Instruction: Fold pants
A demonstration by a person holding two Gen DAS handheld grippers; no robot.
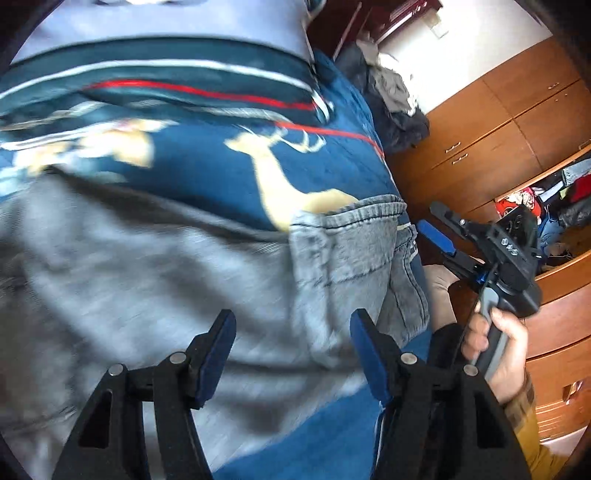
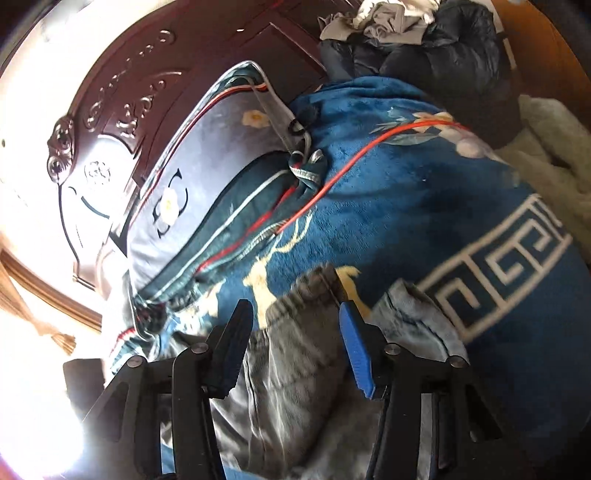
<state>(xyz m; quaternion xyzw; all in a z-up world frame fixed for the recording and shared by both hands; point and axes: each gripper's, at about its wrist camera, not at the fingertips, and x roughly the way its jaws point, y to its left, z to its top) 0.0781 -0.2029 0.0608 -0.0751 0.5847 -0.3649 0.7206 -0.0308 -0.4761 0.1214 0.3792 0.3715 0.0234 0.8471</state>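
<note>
Faded grey denim pants (image 1: 177, 266) spread on a blue plush deer-print blanket (image 1: 207, 166) over the bed, left gripper (image 1: 291, 354) jaws released above the denim, right gripper (image 2: 291, 350) jaws released over the waistband, wooden drawers (image 1: 491, 122) beside the bed.

- Pants (image 1: 184, 266): one grey denim pair showing, lying on the bed.
- Blanket (image 1: 207, 166): one blue one covering the bed; two pale deer prints (image 1: 280, 177) showing on it in the left wrist view.
- Grippers: two showing, left gripper (image 1: 291, 354) and right gripper (image 2: 295, 343), each with two fingers, jaws standing apart.
- Hand (image 1: 495, 350): one showing, gripping the right handle.
- Wooden cabinets (image 1: 517, 122): exact count of doors unclear.
- Clothes pile (image 2: 406, 33): one heap sitting beyond the blanket.
</note>
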